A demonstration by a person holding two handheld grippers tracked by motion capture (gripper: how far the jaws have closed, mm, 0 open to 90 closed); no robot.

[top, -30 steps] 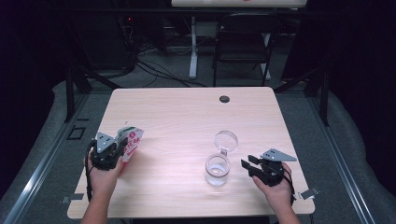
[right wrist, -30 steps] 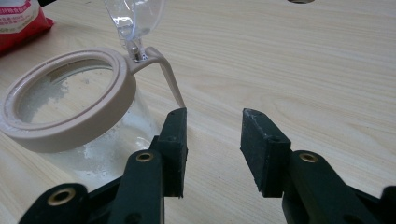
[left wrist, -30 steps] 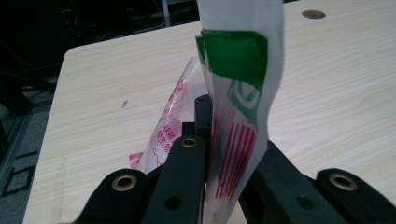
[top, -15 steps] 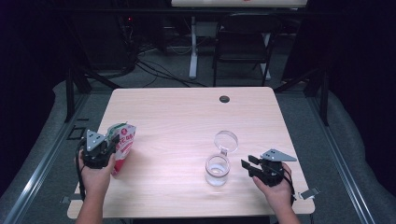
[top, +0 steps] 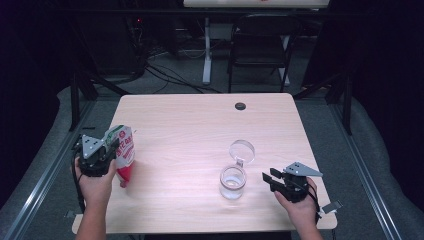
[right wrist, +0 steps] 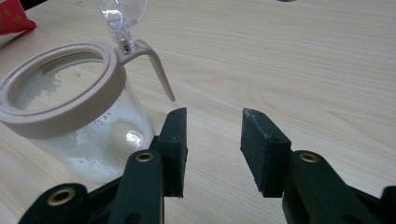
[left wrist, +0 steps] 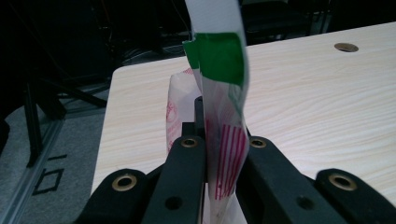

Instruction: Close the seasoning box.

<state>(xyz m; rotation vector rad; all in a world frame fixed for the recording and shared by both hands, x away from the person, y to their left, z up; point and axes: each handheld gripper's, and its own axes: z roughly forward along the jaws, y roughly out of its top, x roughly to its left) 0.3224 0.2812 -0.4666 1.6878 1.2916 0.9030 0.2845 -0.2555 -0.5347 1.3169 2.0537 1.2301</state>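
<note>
Lifting since before, left claw (top: 111, 150) has tilted pouch (top: 123, 154) upright.

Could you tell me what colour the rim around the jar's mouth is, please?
The jar's rim is beige or light tan, seen best in the right gripper view.

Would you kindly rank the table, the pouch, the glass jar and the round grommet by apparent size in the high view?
1. Table
2. Pouch, held in the left claw
3. Glass jar, only slightly smaller than the pouch
4. Grommet
</note>
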